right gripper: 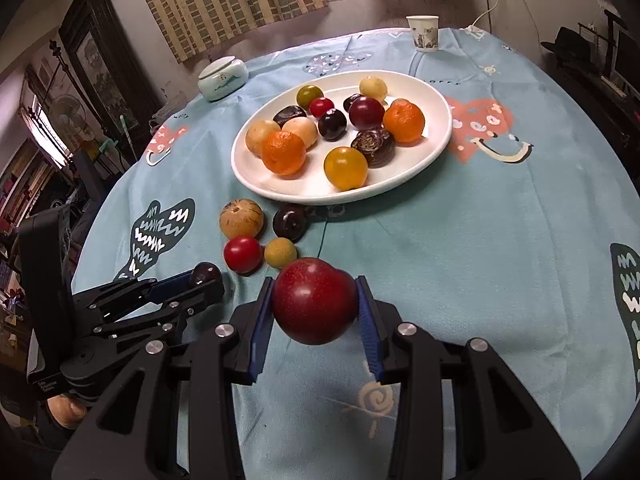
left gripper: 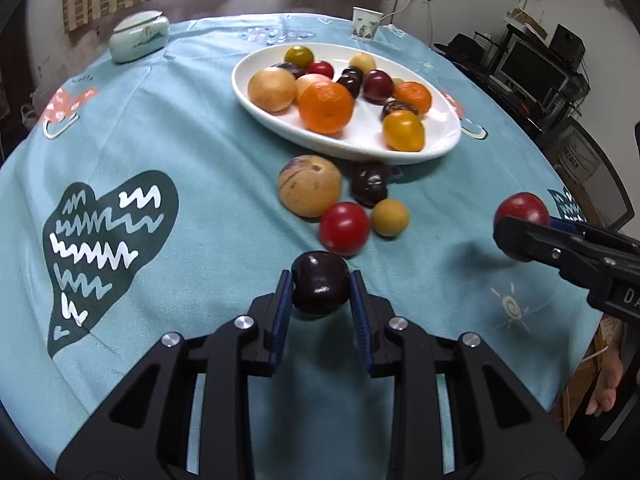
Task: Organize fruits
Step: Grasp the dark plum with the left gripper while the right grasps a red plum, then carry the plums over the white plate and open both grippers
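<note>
My left gripper [left gripper: 320, 292] is shut on a dark purple plum [left gripper: 320, 288] just above the blue tablecloth. My right gripper [right gripper: 316, 304] is shut on a red plum [right gripper: 316, 300], lifted off the cloth; it also shows at the right of the left wrist view as the red plum [left gripper: 522, 208]. A white oval plate [right gripper: 436, 136] further back holds several fruits, among them oranges, plums and a yellow tomato [right gripper: 346, 168]. On the cloth before the plate lie a tan striped fruit [left gripper: 310, 191], a dark plum [left gripper: 369, 184], a red tomato [left gripper: 344, 228] and a small yellow fruit [left gripper: 390, 217].
A pale lidded ceramic jar [left gripper: 140, 36] and a paper cup [left gripper: 366, 24] stand near the table's far edge. The round table's edge drops off at right toward shelves and a monitor [left gripper: 528, 68]. A person's hand [right gripper: 66, 410] holds the left gripper's body.
</note>
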Tool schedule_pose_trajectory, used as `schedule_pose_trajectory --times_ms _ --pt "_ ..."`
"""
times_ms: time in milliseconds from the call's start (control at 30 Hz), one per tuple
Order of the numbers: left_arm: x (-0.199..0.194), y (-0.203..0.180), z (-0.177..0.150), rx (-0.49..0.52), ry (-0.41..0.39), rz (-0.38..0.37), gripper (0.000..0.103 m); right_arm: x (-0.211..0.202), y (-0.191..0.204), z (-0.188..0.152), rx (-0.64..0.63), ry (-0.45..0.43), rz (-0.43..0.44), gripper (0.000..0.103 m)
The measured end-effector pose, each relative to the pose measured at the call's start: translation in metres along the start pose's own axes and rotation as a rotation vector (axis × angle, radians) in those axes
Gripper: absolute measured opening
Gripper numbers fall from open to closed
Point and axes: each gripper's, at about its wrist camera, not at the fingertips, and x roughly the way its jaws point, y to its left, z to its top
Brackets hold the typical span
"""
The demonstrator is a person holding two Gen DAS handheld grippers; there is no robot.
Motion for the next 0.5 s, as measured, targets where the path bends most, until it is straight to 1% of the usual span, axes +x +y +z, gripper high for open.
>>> schedule_pose_trajectory --times_ms 233,367,500 --pt "-0.023 -0.021 0.001 0.057 -0.036 -0.009 0.029 -0.008 -0.004 -0.009 0.008 -0.01 0.017 0.04" --pt "-0.026 -0.026 0.004 0.065 -0.032 -0.032 0.029 -0.01 -0.008 -0.015 0.019 -0.013 0.028 0.04" --pt "-0.027 -0.029 0.021 0.079 -0.039 -0.042 0.029 -0.01 -0.012 -0.009 0.015 -0.005 0.036 0.04"
